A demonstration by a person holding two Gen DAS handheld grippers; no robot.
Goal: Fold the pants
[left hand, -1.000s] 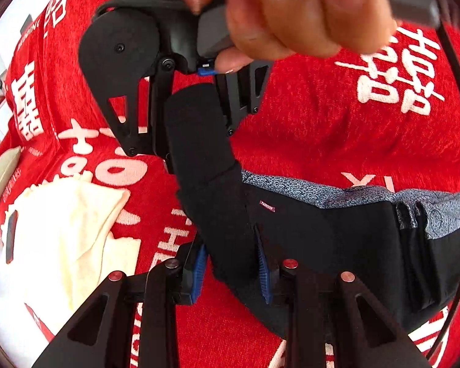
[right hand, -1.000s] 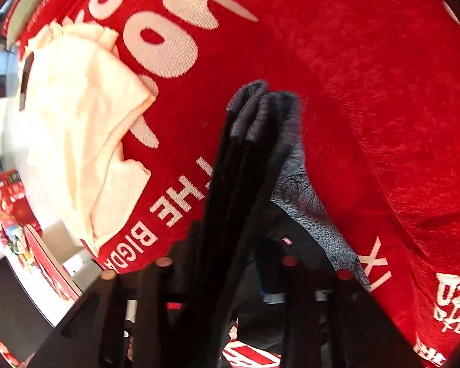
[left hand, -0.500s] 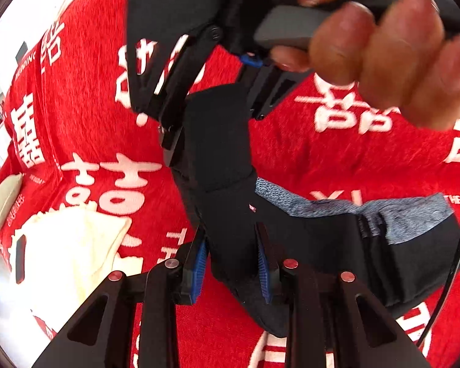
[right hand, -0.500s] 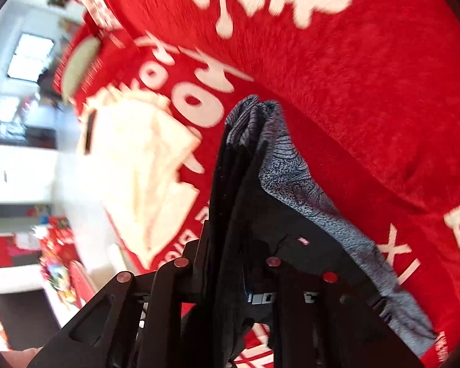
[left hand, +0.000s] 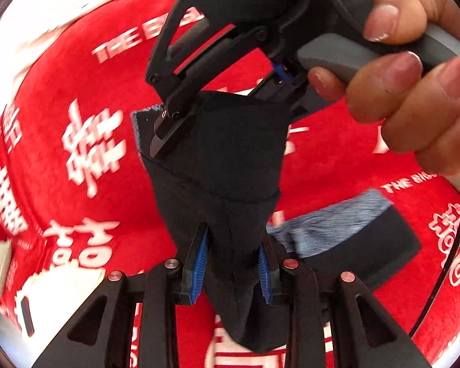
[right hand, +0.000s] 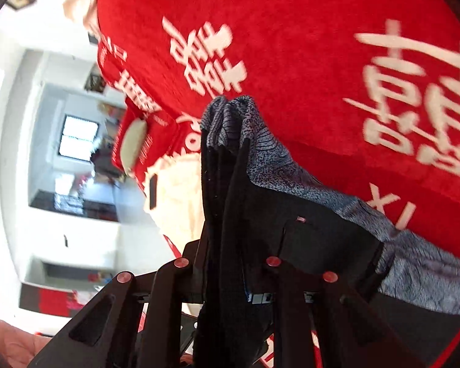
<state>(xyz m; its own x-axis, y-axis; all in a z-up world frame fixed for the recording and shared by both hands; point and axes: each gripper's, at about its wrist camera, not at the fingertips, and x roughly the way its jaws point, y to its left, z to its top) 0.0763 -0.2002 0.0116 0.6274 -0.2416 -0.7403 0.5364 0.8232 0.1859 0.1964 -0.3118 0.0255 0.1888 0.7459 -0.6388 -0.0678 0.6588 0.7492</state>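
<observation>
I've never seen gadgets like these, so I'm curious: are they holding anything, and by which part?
Yes. Both tools are shut on the black pants: the left tool pinches a bunched black fold, and the right tool grips the same stretch further along, near its grey patterned edge.

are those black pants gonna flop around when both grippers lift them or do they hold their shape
Likely floppy: the black pants sag and crease between the left gripper and right gripper, and the grey-lined part trails loose toward the red blanket. Probably light, since pinches alone carry them. The bunched layers suggest soft, thin cloth.
</observation>
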